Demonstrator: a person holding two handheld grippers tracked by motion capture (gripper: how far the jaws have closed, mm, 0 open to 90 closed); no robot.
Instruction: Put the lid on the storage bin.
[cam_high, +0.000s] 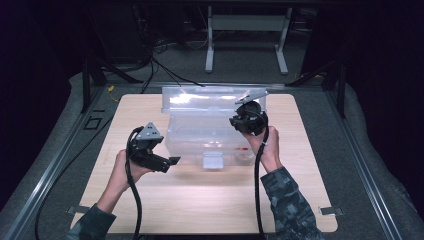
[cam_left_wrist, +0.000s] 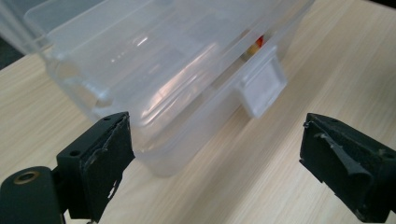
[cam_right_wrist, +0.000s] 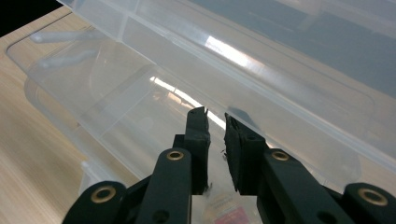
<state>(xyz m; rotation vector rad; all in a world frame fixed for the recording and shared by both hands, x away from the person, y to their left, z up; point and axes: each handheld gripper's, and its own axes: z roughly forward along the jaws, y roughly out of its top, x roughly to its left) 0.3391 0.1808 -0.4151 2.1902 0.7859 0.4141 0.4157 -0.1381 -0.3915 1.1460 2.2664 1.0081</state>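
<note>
From above I see a clear plastic box (cam_high: 207, 131) sitting toward the far edge of the light wooden tabletop (cam_high: 210, 200), its lid (cam_high: 212, 99) open and standing up at the far side. A white latch (cam_high: 212, 160) hangs on the box's near wall. My left gripper (cam_high: 172, 161) is held just beside the box's near left corner, jaws pointing toward it, a grey three-cornered plate (cam_high: 149, 132) on top. My right gripper (cam_high: 246, 120) hangs over the box's right end; I cannot tell how its jaws stand. Something small and reddish (cam_high: 243, 150) lies inside near the right end. Black cables (cam_high: 258, 190) trail back toward the near edge.
</note>
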